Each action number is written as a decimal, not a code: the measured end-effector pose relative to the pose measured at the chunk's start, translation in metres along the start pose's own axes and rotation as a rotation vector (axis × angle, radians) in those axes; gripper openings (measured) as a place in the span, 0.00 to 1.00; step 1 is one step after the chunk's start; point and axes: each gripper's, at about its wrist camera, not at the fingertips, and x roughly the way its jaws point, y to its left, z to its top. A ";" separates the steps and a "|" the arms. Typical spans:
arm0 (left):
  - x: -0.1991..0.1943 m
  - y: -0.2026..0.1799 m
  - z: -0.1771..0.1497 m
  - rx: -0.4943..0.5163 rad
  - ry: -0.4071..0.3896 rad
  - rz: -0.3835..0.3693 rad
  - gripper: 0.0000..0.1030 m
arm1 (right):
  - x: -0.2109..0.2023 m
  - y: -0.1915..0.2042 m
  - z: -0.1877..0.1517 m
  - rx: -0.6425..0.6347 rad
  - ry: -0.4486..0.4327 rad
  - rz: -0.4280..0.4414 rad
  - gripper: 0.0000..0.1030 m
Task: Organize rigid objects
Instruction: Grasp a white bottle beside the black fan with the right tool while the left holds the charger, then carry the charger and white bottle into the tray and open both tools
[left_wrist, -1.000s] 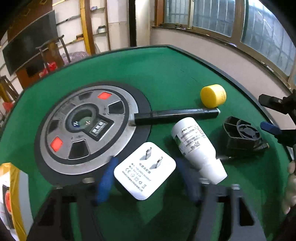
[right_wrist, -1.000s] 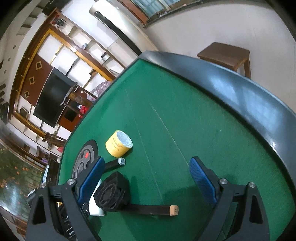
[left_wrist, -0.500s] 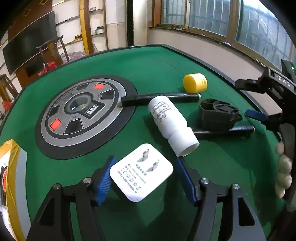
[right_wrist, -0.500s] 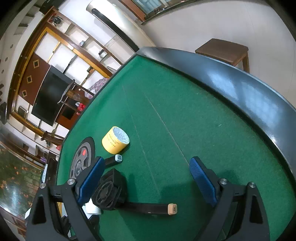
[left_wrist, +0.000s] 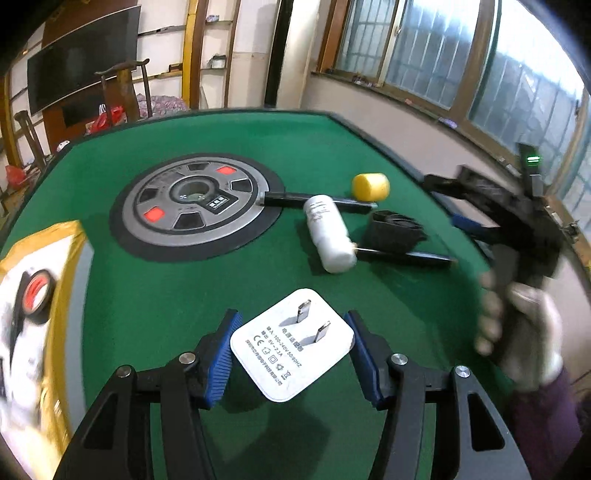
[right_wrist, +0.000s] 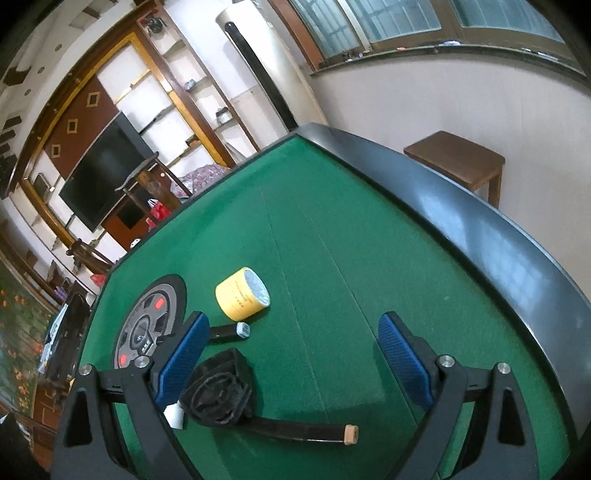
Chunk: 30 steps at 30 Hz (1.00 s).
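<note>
Left wrist view. I hold the white charger plug (left_wrist: 291, 343) between the blue pads of my left gripper (left_wrist: 291, 350), prongs facing up and away from me; the jaws are clenched on its two flat sides, the widest parallel faces it offers, so I judge the grip secure. The plug appears lifted clear of the green counter (left_wrist: 166, 295), well apart from the cluster it belongs with: the white bottle (left_wrist: 328, 232) lying on its side, the yellow cap (left_wrist: 370, 186), the black fan (left_wrist: 393, 230), and two dark pens, one (left_wrist: 317, 201) reaching from the round centre console (left_wrist: 192, 203) towards the cap, the other (left_wrist: 402, 254) lying under the fan. A yellow-edged box (left_wrist: 37, 314) sits at the counter's near left edge; I judge it a likely place for sorted items, though nothing confirms this. My right gripper (left_wrist: 469, 225) shows at the right edge, blurred, with a hand (left_wrist: 517, 325) on its handle.

Right wrist view. My right gripper (right_wrist: 291, 362) has its jaws released and wide, nothing between them, poised over bare felt just beside the fan (right_wrist: 218, 395). This view alone shows the cap (right_wrist: 242, 299) to be a short hollow cylinder with a pale end face, the tan tip of the lower pen (right_wrist: 306, 432), and the counter's dark padded rim (right_wrist: 480, 236). It does not show the plug or the box; only an end of the bottle (right_wrist: 174, 415) shows.
</note>
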 end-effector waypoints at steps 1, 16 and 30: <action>-0.013 0.001 -0.004 -0.003 -0.013 -0.015 0.58 | -0.002 0.002 0.000 -0.010 -0.006 0.003 0.90; -0.141 0.106 -0.054 -0.143 -0.204 -0.038 0.58 | 0.032 0.168 -0.019 -0.459 0.289 0.044 0.83; -0.160 0.209 -0.094 -0.361 -0.245 0.076 0.58 | 0.091 0.169 -0.060 -0.520 0.422 -0.224 0.32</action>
